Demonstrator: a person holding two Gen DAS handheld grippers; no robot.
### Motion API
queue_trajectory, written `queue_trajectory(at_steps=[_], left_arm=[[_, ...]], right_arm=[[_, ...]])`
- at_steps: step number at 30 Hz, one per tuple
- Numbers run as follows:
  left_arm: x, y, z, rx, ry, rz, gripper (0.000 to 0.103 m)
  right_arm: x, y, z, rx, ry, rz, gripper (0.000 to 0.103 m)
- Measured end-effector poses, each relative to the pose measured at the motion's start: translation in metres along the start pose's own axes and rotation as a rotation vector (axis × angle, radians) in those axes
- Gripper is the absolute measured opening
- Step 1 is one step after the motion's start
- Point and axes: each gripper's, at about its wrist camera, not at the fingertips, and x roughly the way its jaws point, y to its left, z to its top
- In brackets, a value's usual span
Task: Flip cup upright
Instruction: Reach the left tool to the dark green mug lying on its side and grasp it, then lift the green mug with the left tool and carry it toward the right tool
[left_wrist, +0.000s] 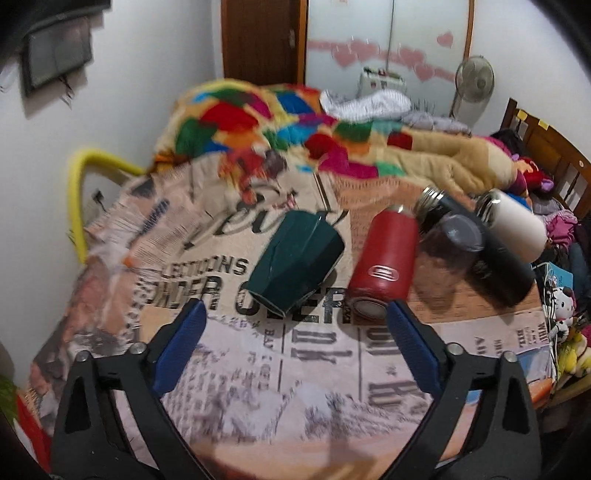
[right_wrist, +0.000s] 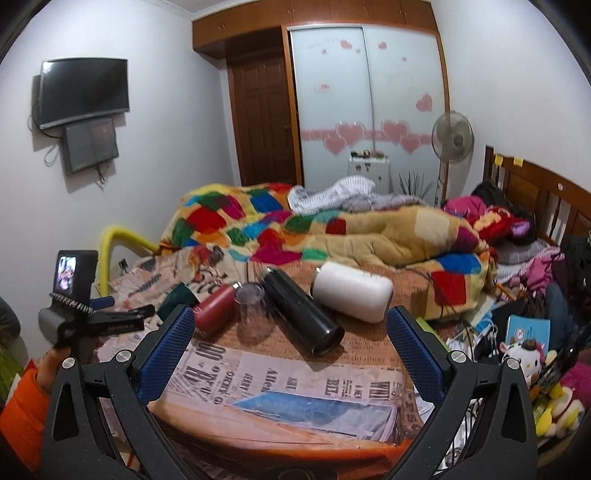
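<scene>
A dark green faceted cup (left_wrist: 297, 260) lies on its side on the newspaper-print table cover, its mouth toward my left gripper (left_wrist: 295, 314), which is open and empty just in front of it. The cup shows small in the right wrist view (right_wrist: 175, 299). A red flask (left_wrist: 386, 260), a clear glass standing mouth down (left_wrist: 452, 243), a black flask (left_wrist: 480, 251) and a white flask (left_wrist: 517, 221) lie to the right. My right gripper (right_wrist: 290, 317) is open and empty, facing the black flask (right_wrist: 301, 310) and the white flask (right_wrist: 352, 291). The left gripper (right_wrist: 110, 319) appears at the left there.
The table (right_wrist: 277, 439) stands against a bed with a colourful patchwork blanket (left_wrist: 295, 125). A yellow padded rail (left_wrist: 79, 192) is at the left. Plush toys and clutter (right_wrist: 532, 354) crowd the right side. A wooden headboard (right_wrist: 546, 199) is at the far right.
</scene>
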Motion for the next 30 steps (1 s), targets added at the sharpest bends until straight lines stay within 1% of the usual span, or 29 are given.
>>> queue_trajectory(at_steps=[1,3,4,6,7,10,11,12,15,18,21,24,27,30], left_arm=[[0.014,0.003,0.003,0.003,0.028,-0.011,0.091],[0.038,0.009,0.008,0.011,0.072,-0.018,0.088],[0.046,0.011,0.01,0.014,0.089,-0.027,0.084],[0.067,0.014,0.014,0.016,0.124,-0.061,0.08],[0.074,0.016,0.017,0.015,0.134,-0.07,0.08],[0.09,0.019,0.02,0.004,0.156,-0.097,0.078],[0.095,0.02,0.02,-0.004,0.163,-0.122,0.078],[0.098,0.021,0.021,-0.006,0.164,-0.131,0.078],[0.108,0.02,0.023,0.005,0.162,-0.127,0.078],[0.116,0.02,0.023,-0.01,0.168,-0.143,0.069],[0.116,0.022,0.023,-0.019,0.139,-0.127,0.068],[0.113,0.022,0.021,-0.016,0.118,-0.078,0.068],[0.107,0.023,0.016,-0.012,0.119,-0.047,0.068],[0.093,0.024,0.012,-0.005,0.107,-0.035,0.068]], right_arm=[[0.005,-0.001,0.0,0.002,0.01,-0.003,0.103],[0.015,-0.002,-0.002,0.006,0.032,-0.01,0.103],[0.021,-0.004,-0.002,0.008,0.045,-0.012,0.103],[0.03,-0.005,-0.003,0.012,0.068,-0.014,0.103],[0.034,-0.005,-0.004,0.012,0.075,-0.016,0.103],[0.045,-0.005,-0.005,0.011,0.097,-0.024,0.103],[0.049,-0.005,-0.005,0.01,0.104,-0.026,0.103],[0.052,-0.005,-0.005,0.011,0.108,-0.028,0.103],[0.06,-0.006,-0.006,0.01,0.123,-0.034,0.103],[0.064,-0.006,-0.008,0.011,0.135,-0.036,0.103],[0.066,-0.005,-0.009,0.01,0.144,-0.036,0.103],[0.068,-0.003,-0.01,0.003,0.152,-0.037,0.103],[0.067,-0.001,-0.01,-0.004,0.152,-0.037,0.103],[0.065,0.0,-0.008,-0.005,0.146,-0.032,0.103]])
